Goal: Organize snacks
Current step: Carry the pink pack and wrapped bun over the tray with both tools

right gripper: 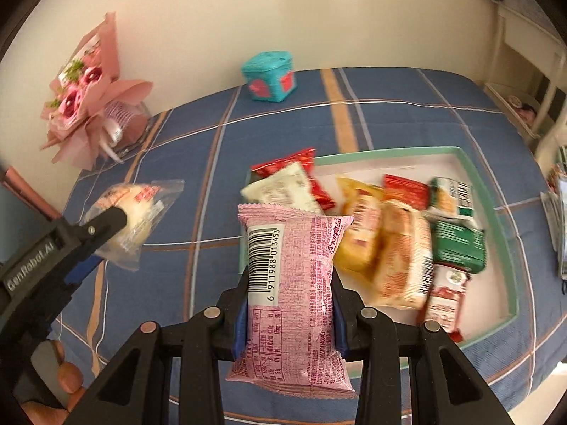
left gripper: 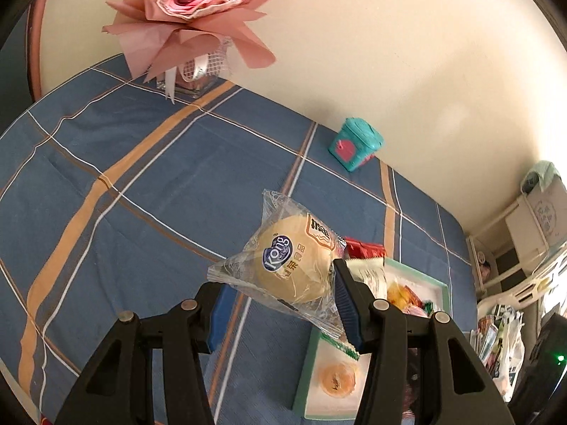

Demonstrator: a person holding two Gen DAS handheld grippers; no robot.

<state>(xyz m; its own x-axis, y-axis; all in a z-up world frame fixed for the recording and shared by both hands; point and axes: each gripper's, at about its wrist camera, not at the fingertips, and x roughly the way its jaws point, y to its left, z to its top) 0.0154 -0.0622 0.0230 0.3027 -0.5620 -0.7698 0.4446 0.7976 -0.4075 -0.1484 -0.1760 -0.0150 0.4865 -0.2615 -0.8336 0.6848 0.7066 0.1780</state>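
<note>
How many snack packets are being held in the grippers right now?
2. A clear-wrapped bun is in the left gripper; a pink packet is in the right gripper.

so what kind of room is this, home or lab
Most likely a home, perhaps a bedroom: a checked blue cloth covers the surface, a wrapped pink bouquet stands by the cream wall, and white furniture crowds the corner.

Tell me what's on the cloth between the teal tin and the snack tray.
Nothing: in the right wrist view, only bare plaid cloth lies between the teal tin and the snack tray.
</note>
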